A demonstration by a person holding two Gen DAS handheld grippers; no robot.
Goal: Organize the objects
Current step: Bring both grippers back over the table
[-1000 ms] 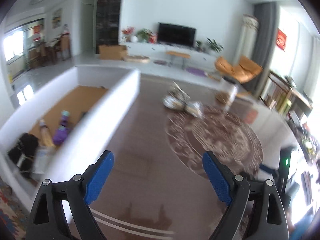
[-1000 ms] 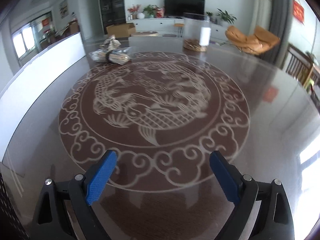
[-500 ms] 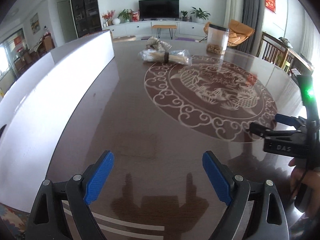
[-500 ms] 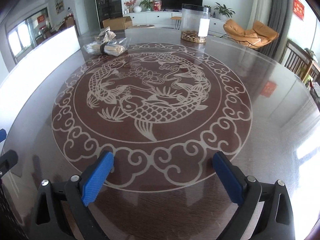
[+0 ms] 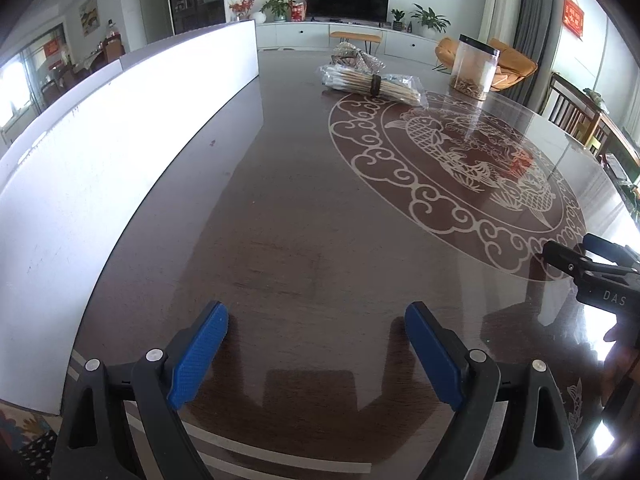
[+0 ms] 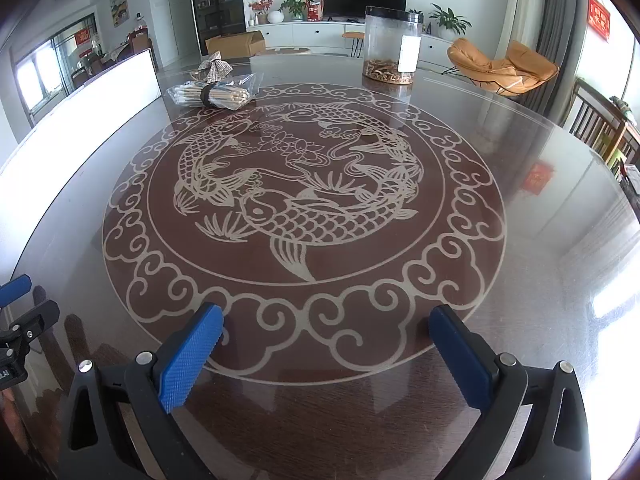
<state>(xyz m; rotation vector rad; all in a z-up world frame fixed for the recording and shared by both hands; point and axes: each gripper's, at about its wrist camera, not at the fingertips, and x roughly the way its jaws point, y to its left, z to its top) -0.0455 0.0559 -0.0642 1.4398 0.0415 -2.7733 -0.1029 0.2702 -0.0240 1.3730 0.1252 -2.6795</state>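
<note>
Jaws released on both: left gripper and right gripper, the right's just widening, nothing between either, both over the table's near edge, probably ready to reach. White box wall: left edge. Bagged stick bundle: far left edge. Clear jar: far edge, upright. Both apparently await sorting.

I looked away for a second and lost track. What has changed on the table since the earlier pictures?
The left gripper came down from over the white box to low over the table, empty. The right gripper stayed put; its jaws have just been opening, with nothing between them. The bagged bundle of sticks and clear jar have not moved.
</note>
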